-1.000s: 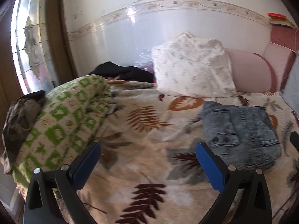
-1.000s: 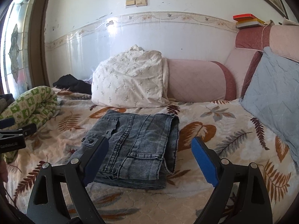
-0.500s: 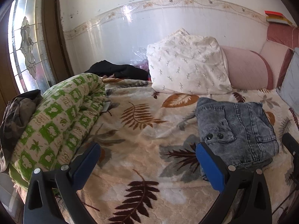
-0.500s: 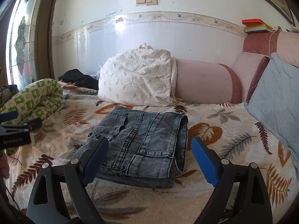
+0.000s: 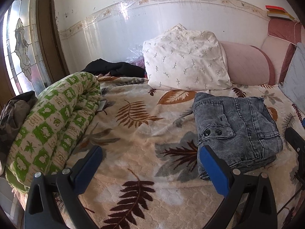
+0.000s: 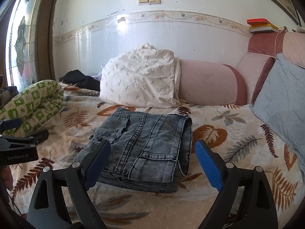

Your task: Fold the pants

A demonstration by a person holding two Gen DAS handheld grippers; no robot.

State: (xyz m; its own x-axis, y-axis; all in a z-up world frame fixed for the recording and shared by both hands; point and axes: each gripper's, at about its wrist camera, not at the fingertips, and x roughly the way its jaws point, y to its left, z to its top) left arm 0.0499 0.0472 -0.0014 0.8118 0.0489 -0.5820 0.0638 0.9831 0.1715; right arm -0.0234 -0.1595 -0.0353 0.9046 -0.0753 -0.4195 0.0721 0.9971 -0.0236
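We hover both grippers, left gripper (image 5: 150,168) and right gripper (image 6: 153,159), jaws wide and empty, just short of the pants (image 6: 144,143), which look fully folded in front of the white pillow (image 6: 141,80).

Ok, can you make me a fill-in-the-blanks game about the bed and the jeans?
1. The jeans lie ____ into a flat bundle on the leaf blanket.
2. The rolled quilt is white and ____.
3. The right gripper is open and holds ____.
4. Behind the jeans leans a white ____ with little sprigs.

Missing words: folded; green; nothing; pillow
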